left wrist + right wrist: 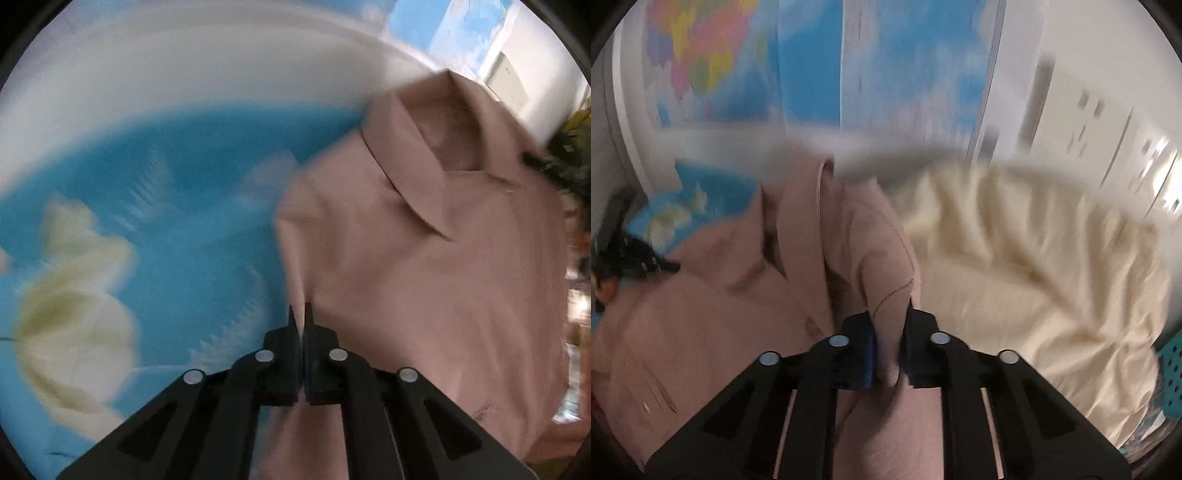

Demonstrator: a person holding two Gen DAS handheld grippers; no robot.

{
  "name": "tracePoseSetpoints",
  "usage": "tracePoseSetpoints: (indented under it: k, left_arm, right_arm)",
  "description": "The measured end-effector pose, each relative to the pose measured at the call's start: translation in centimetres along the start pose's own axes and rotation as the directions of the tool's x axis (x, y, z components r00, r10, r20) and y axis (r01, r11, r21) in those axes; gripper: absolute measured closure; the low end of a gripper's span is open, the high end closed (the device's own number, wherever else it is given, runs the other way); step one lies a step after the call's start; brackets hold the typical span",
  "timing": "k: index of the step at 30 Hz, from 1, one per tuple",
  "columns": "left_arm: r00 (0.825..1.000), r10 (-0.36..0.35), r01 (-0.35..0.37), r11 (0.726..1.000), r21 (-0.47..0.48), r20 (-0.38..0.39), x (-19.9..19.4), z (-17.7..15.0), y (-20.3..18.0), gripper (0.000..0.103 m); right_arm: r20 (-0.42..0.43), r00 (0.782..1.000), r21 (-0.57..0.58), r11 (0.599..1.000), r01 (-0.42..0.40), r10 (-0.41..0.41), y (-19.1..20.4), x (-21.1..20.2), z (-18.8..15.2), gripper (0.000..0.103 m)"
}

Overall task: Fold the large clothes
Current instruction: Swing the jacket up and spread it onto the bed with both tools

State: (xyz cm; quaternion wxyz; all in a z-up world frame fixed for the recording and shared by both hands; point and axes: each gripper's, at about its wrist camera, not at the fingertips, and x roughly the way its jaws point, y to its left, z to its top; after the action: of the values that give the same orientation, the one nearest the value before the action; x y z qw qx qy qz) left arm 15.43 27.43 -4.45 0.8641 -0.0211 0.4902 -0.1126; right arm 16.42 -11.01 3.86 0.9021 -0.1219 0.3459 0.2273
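Observation:
A dusty pink collared shirt (436, 266) lies front up on a blue flower-print bedsheet (184, 221), collar toward the far side. My left gripper (300, 314) is shut on the shirt's left edge, by the sleeve seam. In the right wrist view the pink shirt (713, 302) spreads to the left. My right gripper (889, 321) is shut on a bunched fold of its right shoulder, lifted off the bed. The left gripper (646, 264) shows as a dark shape at the far left. Both views are motion-blurred.
A crumpled cream garment (1034, 266) lies to the right of the shirt. A teal perforated basket (1172, 380) sits at the right edge. A white headboard (184, 74), a world map poster (701, 55) and white cabinets (1108, 140) stand behind the bed.

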Motion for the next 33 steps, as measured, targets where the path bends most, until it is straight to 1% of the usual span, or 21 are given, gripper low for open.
tracePoseSetpoints:
  k: [1, 3, 4, 5, 6, 7, 8, 9, 11, 13, 15, 17, 21, 26, 27, 28, 29, 30, 31, 32, 33]
  left_arm:
    - [0.997, 0.019, -0.018, 1.000, -0.021, 0.074, -1.8, 0.6, 0.4, 0.101]
    - [0.992, 0.019, -0.011, 0.998, -0.064, 0.124, -3.7, 1.4, 1.3, 0.100]
    - [0.990, 0.021, -0.011, 0.997, -0.073, 0.143, -4.4, 1.6, 1.7, 0.097]
    - [0.987, 0.025, -0.013, 0.997, -0.074, 0.158, -4.8, 1.7, 1.8, 0.090]
    - [0.986, 0.059, -0.048, 0.996, -0.072, 0.156, -4.8, 1.4, 2.0, 0.084]
    - [0.984, 0.119, -0.110, 0.991, -0.073, 0.130, -4.6, 1.0, 2.1, 0.059]
    - [0.986, 0.119, -0.112, 0.991, -0.071, 0.112, -4.5, 0.0, 2.1, 0.040]
    - [0.992, 0.085, -0.079, 0.995, -0.067, 0.093, -4.3, -0.7, 2.4, 0.037]
    - [0.996, 0.068, -0.063, 0.995, -0.077, 0.056, -3.5, -1.4, 2.8, 0.032]
    - [0.997, 0.066, -0.062, 0.994, -0.087, 0.046, -3.6, -2.3, 1.7, 0.029]
    - [0.998, 0.052, -0.048, 0.995, -0.088, 0.042, -3.5, -3.8, 1.1, 0.026]
    - [0.999, 0.045, -0.042, 0.996, -0.082, 0.030, -4.5, -5.5, 0.4, 0.022]
    - [0.999, 0.010, -0.008, 0.998, -0.068, 0.039, -6.6, -9.4, -0.3, 0.022]
    - [0.997, -0.053, 0.058, 0.994, -0.092, 0.055, -9.8, -15.0, -0.4, 0.017]
    - [0.997, -0.060, 0.064, 0.994, -0.084, 0.052, -10.2, -15.9, -0.9, 0.016]
    - [0.997, -0.063, 0.066, 0.995, -0.073, 0.045, -10.3, -16.6, -1.3, 0.016]
    - [0.998, -0.065, 0.067, 0.996, -0.059, 0.025, -10.2, -17.5, -2.0, 0.016]
    - [0.998, -0.060, 0.059, 0.997, -0.042, -0.006, -9.7, -18.3, -2.8, 0.021]
    - [0.999, -0.043, 0.042, 0.999, -0.027, -0.025, -9.3, -18.8, -3.4, 0.038]
    - [0.999, 0.034, -0.034, 0.999, 0.011, 0.001, -9.3, -19.3, -4.3, 0.060]
    - [0.999, 0.048, -0.048, 0.999, 0.025, 0.003, -9.4, -19.4, -4.8, 0.082]
  right_arm:
    - [0.023, 1.000, 0.018, 1.000, -0.007, 0.006, -0.4, -0.3, 0.5, 0.094]
    - [0.053, 0.998, 0.080, 0.996, -0.032, 0.028, -1.9, -0.5, 1.9, 0.094]
    - [0.050, 0.999, 0.095, 0.995, -0.013, 0.008, -2.5, 0.0, 2.1, 0.093]
    - [0.021, 0.998, 0.091, 0.995, 0.049, -0.051, -2.8, 1.4, 2.1, 0.090]
    - [-0.003, 0.997, 0.089, 0.993, 0.079, -0.079, -2.8, 2.6, 2.1, 0.087]
    - [-0.027, 0.995, 0.097, 0.990, 0.102, -0.100, -3.3, 3.5, 1.8, 0.071]
    - [-0.046, 0.992, 0.120, 0.986, 0.118, -0.113, -3.7, 4.5, 1.2, 0.056]
    - [-0.047, 0.993, 0.129, 0.985, 0.117, -0.112, -3.8, 4.7, 0.8, 0.052]
    - [-0.018, 0.992, 0.151, 0.981, 0.122, -0.121, -4.0, 3.9, 0.2, 0.026]
    - [0.020, 0.989, 0.152, 0.978, 0.145, -0.150, -3.9, 1.7, -0.6, 0.024]
    - [0.059, 0.989, 0.144, 0.982, 0.125, -0.134, -3.4, -1.2, -1.9, 0.022]
    - [0.079, 0.991, 0.123, 0.987, 0.099, -0.109, -3.0, -4.4, -4.1, 0.010]
    - [0.032, 0.995, 0.108, 0.990, 0.085, -0.089, -2.8, -8.3, -10.3, 0.009]
    - [-0.113, 0.994, 0.272, 0.962, 0.036, -0.005, -4.5, -10.3, -20.0, 0.008]
    - [-0.136, 0.990, 0.330, 0.944, 0.023, 0.023, -5.1, -10.0, -21.8, 0.008]
    - [-0.145, 0.988, 0.374, 0.927, 0.004, 0.054, -5.4, -9.8, -23.1, 0.017]
    - [-0.157, 0.979, 0.450, 0.892, -0.043, 0.127, -6.0, -9.0, -24.8, 0.041]
    - [-0.155, 0.972, 0.495, 0.866, -0.077, 0.175, -6.2, -8.6, -25.7, 0.058]
    - [-0.152, 0.964, 0.531, 0.841, -0.107, 0.218, -6.4, -8.0, -26.3, 0.095]
    - [-0.158, 0.962, 0.532, 0.840, -0.109, 0.225, -6.4, -7.8, -26.4, 0.099]
    - [-0.169, 0.968, 0.507, 0.858, -0.075, 0.184, -6.2, -7.9, -25.9, 0.099]
